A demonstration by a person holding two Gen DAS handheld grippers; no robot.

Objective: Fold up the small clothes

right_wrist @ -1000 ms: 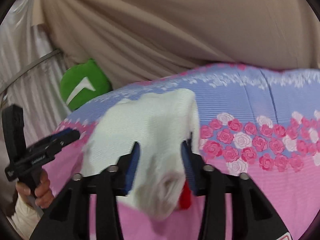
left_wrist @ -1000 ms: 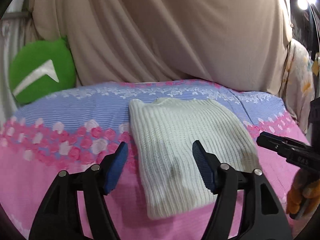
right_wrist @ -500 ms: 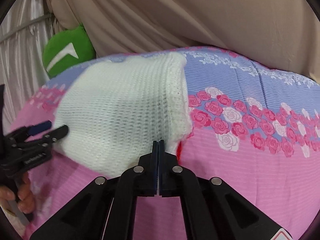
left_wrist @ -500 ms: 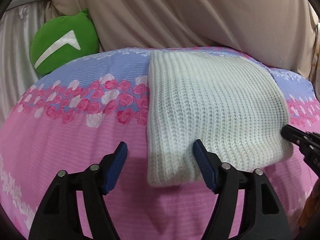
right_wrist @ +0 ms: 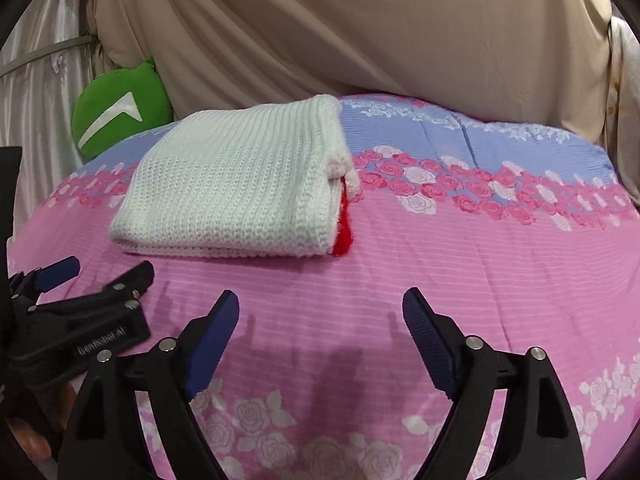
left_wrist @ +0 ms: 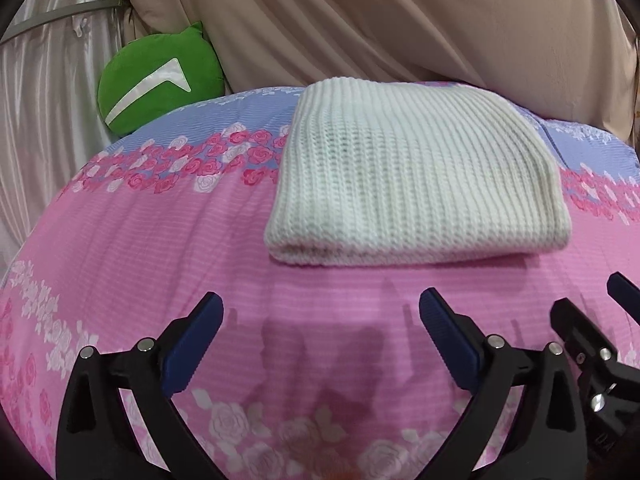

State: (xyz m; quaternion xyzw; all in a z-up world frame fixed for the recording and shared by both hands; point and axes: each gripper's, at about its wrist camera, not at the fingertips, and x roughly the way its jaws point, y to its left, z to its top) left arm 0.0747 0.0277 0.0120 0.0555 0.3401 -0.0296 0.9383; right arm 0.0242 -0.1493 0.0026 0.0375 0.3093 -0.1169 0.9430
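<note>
A folded white ribbed knit garment lies on the pink-and-blue rose-print bedspread, a red edge, perhaps an inner layer, showing at its right side. The left claw and right claw hover apart, empty, just short of it. A green plush cushion leans against the beige draped curtain behind.

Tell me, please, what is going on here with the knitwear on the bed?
A person holding a gripper in each hand is folding small clothes. The white knit garment lies folded on the pink floral bedcover, with a red edge showing at its right side. The left gripper and the right gripper are both open, short of the garment and touching nothing.
</note>
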